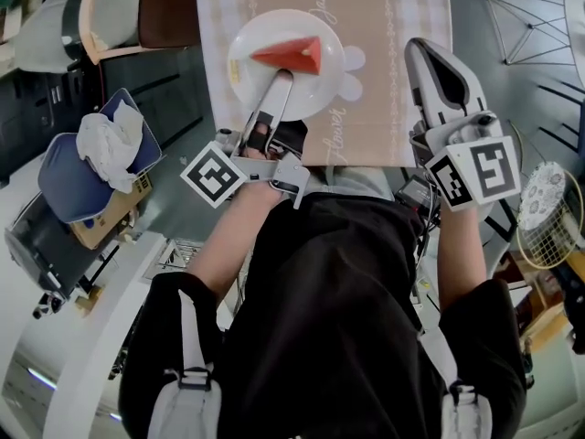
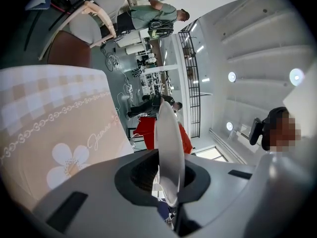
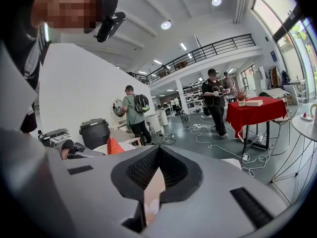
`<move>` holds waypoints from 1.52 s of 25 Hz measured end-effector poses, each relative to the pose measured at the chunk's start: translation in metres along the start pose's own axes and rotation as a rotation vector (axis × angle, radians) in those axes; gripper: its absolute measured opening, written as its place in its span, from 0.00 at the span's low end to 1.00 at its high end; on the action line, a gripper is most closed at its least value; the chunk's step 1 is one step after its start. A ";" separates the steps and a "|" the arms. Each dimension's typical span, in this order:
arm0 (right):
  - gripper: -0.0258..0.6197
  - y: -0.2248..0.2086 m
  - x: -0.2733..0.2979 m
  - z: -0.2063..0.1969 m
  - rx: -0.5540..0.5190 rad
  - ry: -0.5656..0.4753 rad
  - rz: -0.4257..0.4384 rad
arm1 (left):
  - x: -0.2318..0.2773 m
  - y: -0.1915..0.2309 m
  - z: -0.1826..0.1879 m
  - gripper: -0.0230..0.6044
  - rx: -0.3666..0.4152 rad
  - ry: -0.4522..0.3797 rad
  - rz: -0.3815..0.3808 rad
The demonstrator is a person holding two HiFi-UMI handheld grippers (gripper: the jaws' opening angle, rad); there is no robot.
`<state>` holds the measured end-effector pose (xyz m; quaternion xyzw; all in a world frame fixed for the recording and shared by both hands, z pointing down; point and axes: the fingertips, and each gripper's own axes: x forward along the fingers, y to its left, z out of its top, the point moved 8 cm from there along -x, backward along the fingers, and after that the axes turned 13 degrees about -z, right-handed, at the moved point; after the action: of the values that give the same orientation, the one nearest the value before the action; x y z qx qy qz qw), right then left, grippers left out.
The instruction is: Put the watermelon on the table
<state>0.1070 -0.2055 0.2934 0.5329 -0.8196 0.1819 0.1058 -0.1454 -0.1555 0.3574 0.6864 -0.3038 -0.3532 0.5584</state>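
Red watermelon wedge (image 1: 291,55) rides a white plate (image 1: 245,71) over the checked tablecloth (image 1: 384,26), with the left gripper (image 1: 280,79) pinched tight on the rim for a level carry. Touchdown? Hard to tell. The right gripper (image 1: 422,51) hangs alongside, jaws together, empty.

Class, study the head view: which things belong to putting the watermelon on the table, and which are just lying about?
Part of the job:
watermelon
white plate under it
left tool, shut on the plate's rim
table

Just lying about:
crumpled white cloth
cardboard box
wire basket
right tool, shut, holding nothing
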 end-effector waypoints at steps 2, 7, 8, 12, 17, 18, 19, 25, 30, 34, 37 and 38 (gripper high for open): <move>0.06 -0.001 0.005 -0.006 0.004 0.004 0.004 | -0.002 0.009 -0.003 0.09 -0.006 0.010 0.015; 0.06 -0.005 0.014 -0.016 0.010 0.015 0.008 | -0.005 0.026 -0.012 0.09 -0.028 0.024 0.030; 0.06 -0.006 0.016 -0.017 0.011 0.015 0.007 | -0.005 0.030 -0.014 0.09 -0.032 0.028 0.033; 0.06 -0.011 0.021 -0.024 0.013 0.019 0.005 | -0.004 0.044 -0.018 0.09 -0.039 0.045 0.040; 0.06 -0.016 0.027 -0.038 0.026 0.046 0.009 | -0.004 0.062 -0.023 0.09 -0.056 0.067 0.037; 0.06 -0.017 0.029 -0.040 0.032 0.050 0.013 | -0.004 0.065 -0.023 0.09 -0.053 0.074 0.036; 0.06 -0.019 0.033 -0.042 0.037 0.051 0.016 | -0.004 0.070 -0.023 0.09 -0.049 0.080 0.035; 0.06 -0.025 0.044 -0.060 0.044 0.067 0.020 | -0.009 0.090 -0.028 0.09 -0.066 0.081 0.043; 0.06 -0.032 0.048 -0.071 0.051 0.084 0.022 | -0.005 0.103 -0.031 0.09 -0.061 0.091 0.046; 0.06 -0.037 0.049 -0.077 0.057 0.096 0.026 | 0.001 0.112 -0.035 0.09 -0.060 0.099 0.040; 0.06 -0.040 0.051 -0.083 0.061 0.108 0.032 | 0.003 0.119 -0.039 0.09 -0.062 0.096 0.047; 0.06 -0.041 0.052 -0.084 0.064 0.113 0.033 | 0.004 0.122 -0.040 0.09 -0.063 0.097 0.050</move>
<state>0.1215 -0.2296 0.3971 0.5112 -0.8149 0.2394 0.1317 -0.1129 -0.1596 0.4816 0.6769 -0.2823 -0.3150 0.6024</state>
